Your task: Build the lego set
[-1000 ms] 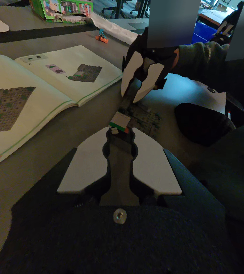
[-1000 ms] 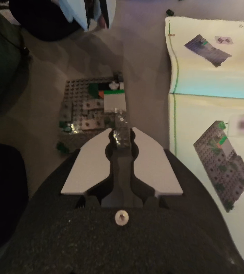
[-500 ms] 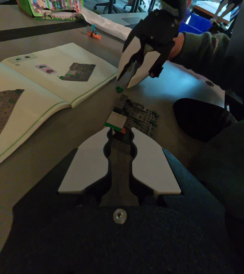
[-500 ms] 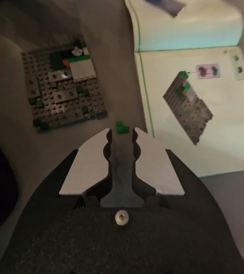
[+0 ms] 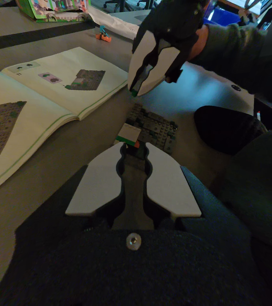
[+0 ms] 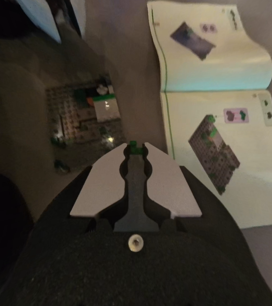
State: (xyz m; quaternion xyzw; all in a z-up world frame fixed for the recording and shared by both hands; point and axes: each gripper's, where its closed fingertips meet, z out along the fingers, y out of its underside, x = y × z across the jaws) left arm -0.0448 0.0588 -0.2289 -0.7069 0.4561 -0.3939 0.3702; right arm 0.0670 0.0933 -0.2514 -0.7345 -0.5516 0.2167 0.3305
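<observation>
A grey studded baseplate [image 5: 155, 129] [image 6: 82, 122] lies on the table with grey and dark green pieces on it. A white block with a green strip [image 5: 129, 133] [image 6: 107, 111] sits at one corner. My right gripper [image 6: 135, 145] is shut on a small green brick [image 6: 134, 148] and holds it above the table, between the plate's edge and the open instruction booklet [image 6: 214, 132]. In the left wrist view the right gripper [image 5: 134, 93] hangs beyond the plate's far corner. My left gripper [image 5: 134, 146] is empty, with a narrow gap between its jaws, short of the plate's near corner.
The booklet [image 5: 49, 92] lies open left of the plate. A green set box [image 5: 54, 8] and a small orange and teal figure [image 5: 103, 35] stand at the back. A black rounded object [image 5: 226, 129] sits right of the plate. Loose dark green pieces [image 6: 60, 165] lie by the plate. The left gripper's tips are roughly 12 cm from the right gripper's.
My right gripper left the plate, went to a loose green brick by the booklet, shut on it and lifted it. My left gripper has barely moved.
</observation>
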